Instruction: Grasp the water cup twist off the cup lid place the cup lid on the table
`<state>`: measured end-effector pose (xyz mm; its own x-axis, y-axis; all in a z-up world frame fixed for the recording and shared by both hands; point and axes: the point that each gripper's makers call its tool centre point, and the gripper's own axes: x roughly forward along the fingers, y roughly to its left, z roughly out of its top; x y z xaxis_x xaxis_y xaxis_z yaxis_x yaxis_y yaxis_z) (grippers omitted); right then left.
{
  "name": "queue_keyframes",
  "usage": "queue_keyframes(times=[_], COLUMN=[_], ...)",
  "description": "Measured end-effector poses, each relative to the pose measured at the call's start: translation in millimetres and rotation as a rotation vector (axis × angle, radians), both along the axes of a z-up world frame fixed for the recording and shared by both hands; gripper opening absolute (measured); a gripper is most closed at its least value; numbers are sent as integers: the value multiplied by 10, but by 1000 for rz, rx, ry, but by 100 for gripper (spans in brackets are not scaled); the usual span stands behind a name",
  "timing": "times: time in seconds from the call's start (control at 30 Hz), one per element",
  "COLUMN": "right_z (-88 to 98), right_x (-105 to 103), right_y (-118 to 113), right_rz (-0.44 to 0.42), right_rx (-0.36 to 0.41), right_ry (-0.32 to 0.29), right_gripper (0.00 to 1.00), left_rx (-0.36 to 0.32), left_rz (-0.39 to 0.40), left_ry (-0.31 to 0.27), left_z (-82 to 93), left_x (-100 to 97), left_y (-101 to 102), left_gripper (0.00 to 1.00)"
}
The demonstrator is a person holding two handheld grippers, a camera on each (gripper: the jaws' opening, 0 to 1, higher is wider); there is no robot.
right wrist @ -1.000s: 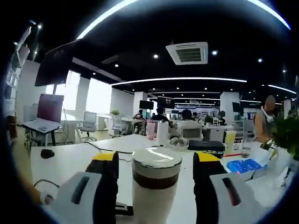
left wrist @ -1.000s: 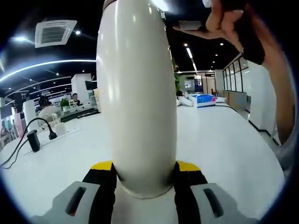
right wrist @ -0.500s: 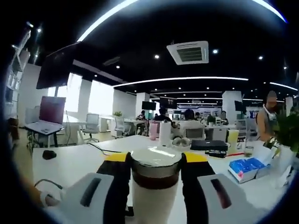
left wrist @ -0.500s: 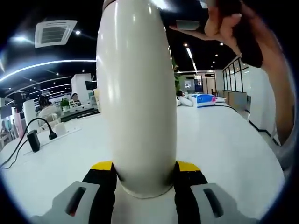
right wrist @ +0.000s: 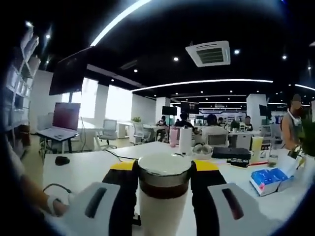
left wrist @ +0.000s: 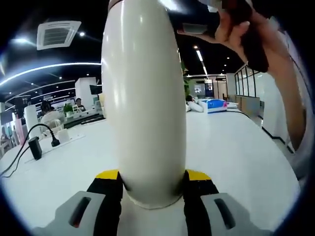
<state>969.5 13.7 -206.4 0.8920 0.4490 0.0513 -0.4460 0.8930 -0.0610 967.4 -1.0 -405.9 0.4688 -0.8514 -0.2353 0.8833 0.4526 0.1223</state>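
A tall cream water cup (left wrist: pixel 142 98) stands upright on the white table (left wrist: pixel 236 147), and my left gripper (left wrist: pixel 152 179) is shut on its lower body. Its top runs out of the left gripper view, where a person's hand (left wrist: pixel 236 24) holds a dark tool beside it. In the right gripper view the cup lid (right wrist: pixel 164 164), pale on top with a brown band, sits on the cream cup body (right wrist: pixel 161 211). My right gripper (right wrist: pixel 164 169) is shut on the lid, a yellow-tipped jaw pressing each side.
A black plug with a cable (left wrist: pixel 34 147) lies at the table's left and a blue packet (left wrist: pixel 215 103) far back. The right gripper view shows a laptop (right wrist: pixel 61 120), a mouse (right wrist: pixel 62 160), headphones (right wrist: pixel 202 150), a blue packet (right wrist: pixel 268 179) and seated people behind.
My right gripper's jaws have closed onto the cup lid, and its view has since turned a little. The hand at the top of the left gripper view has shifted slightly left. The cup stays put.
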Motion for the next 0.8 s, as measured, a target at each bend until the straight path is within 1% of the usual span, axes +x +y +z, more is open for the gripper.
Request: queue_keyframes(times=[0.07, 0.1, 0.33, 0.43, 0.63, 0.8], right_z=[4, 4, 0, 1, 2, -2], right_x=[-6, -5, -22, -22, 1, 23], right_y=[18, 8, 27, 35, 42, 49], right_rz=[31, 29, 99, 145, 239, 294], right_rx=[-7, -4, -7, -3, 15, 35], right_ry=[-8, -4, -9, -10, 6, 11], right_gripper=[45, 45, 45, 45, 45, 45], left_rx=[0, 0, 1, 1, -1, -4], left_rz=[0, 0, 0, 0, 0, 1], left_ry=[1, 1, -1, 0, 2, 9], left_z=[0, -1, -2, -1, 0, -6], left_x=[1, 2, 0, -6, -12, 0], left_y=[1, 2, 1, -3, -3, 4], left_gripper=[50, 50, 50, 50, 50, 50])
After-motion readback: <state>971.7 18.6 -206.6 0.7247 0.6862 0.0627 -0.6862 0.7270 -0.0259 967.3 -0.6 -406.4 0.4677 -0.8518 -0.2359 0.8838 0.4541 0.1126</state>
